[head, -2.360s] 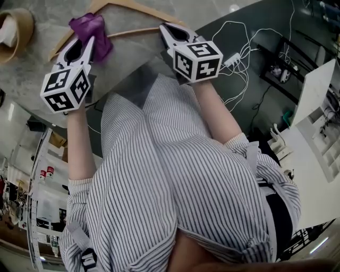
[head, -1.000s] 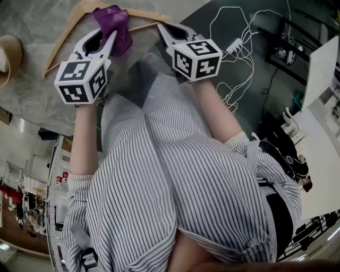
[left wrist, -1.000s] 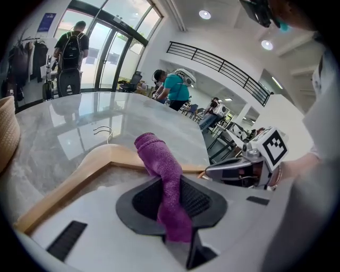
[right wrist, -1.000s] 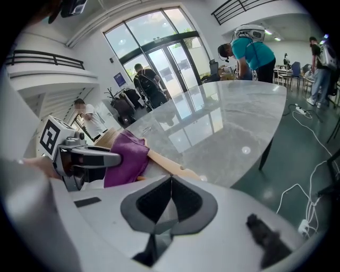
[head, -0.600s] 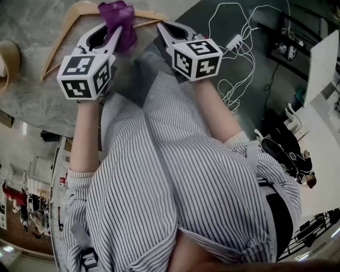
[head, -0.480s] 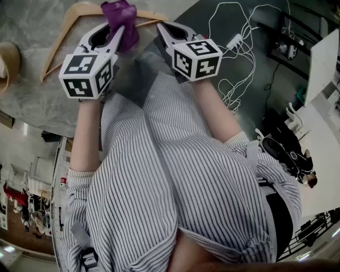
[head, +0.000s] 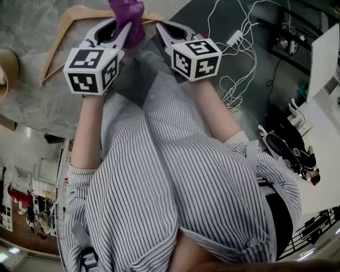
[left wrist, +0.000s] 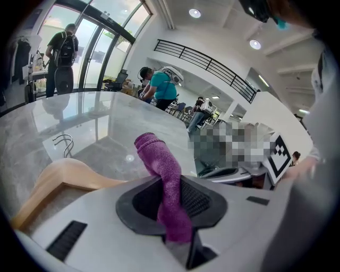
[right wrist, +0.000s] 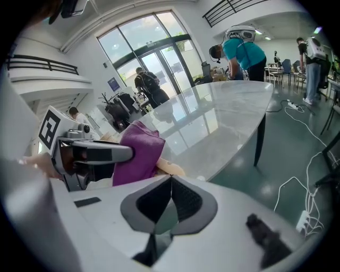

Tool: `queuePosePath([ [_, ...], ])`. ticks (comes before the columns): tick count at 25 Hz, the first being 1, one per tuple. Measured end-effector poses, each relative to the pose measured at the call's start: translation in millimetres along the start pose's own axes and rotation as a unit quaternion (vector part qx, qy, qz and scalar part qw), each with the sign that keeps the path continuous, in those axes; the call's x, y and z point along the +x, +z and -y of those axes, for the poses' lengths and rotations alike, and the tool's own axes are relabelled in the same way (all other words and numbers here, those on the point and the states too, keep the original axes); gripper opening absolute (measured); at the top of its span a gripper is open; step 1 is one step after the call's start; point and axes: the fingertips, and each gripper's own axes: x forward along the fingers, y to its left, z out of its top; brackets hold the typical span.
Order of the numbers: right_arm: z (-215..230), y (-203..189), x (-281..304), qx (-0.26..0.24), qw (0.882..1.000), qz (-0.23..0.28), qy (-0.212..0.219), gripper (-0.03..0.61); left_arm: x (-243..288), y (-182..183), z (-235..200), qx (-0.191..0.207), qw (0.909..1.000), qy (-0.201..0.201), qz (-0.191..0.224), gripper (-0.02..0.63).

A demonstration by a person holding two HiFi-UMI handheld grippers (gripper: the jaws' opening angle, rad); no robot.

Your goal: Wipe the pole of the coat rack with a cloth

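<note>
Cloth (left wrist: 158, 159), purple, is clamped in the left tongs (left wrist: 172, 206) above the marble counter (head: 29, 37) and a wooden hanger (head: 57, 38); the right tongs (right wrist: 170, 183) are pressed together on nothing. No coat rack pole clearly shows, so it is best to carry the cloth over firmly pinched, leaving enough fabric free to wrap the pole.

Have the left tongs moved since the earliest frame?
Yes. Holding the purple cloth, the left tongs have shifted right along the wooden hanger, toward the right tongs.
</note>
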Motion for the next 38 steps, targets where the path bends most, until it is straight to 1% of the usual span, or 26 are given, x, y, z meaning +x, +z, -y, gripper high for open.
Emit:
queuePosePath([
  [4, 0.5, -1.4, -1.2, 0.007, 1.000, 0.002, -0.003, 0.015, 3.9, 2.6, 4.3, 0.002, 1.0000, -0.008, -0.001, 0.086],
  [8, 5.8, -2.3, -2.4, 0.024, 1.000, 0.004, -0.001, 0.015, 10.3, 5.1, 9.4, 0.002, 0.9999, -0.014, -0.001, 0.086],
  [20, 15.6, -1.0, -6.1, 0.021, 1.000, 0.004, -0.003, 0.015, 20.8, 7.7, 27.7, -0.001, 0.9997, -0.025, 0.004, 0.085],
  [26, 13.4, 6.0, -8.6, 0.004, 1.000, 0.003, -0.002, 0.015, 9.6, 7.8, 26.2, -0.002, 0.9998, -0.019, 0.011, 0.086],
  [30, 7.6, 14.8, -6.9, -0.023, 1.000, 0.005, 0.009, 0.015, -2.2, 5.5, 19.7, -0.008, 0.9996, -0.001, 0.026, 0.086],
  [34, -7.0, 33.9, -5.3, -0.055, 0.998, 0.011, 0.025, 0.015, -20.4, 11.0, 12.6, -0.012, 0.9987, 0.020, 0.044, 0.086],
  [38, -34.3, 61.4, -1.2, -0.096, 0.994, 0.022, 0.046, 0.015, -47.4, 24.9, -3.1, -0.019, 0.9959, 0.046, 0.076, 0.086],
])
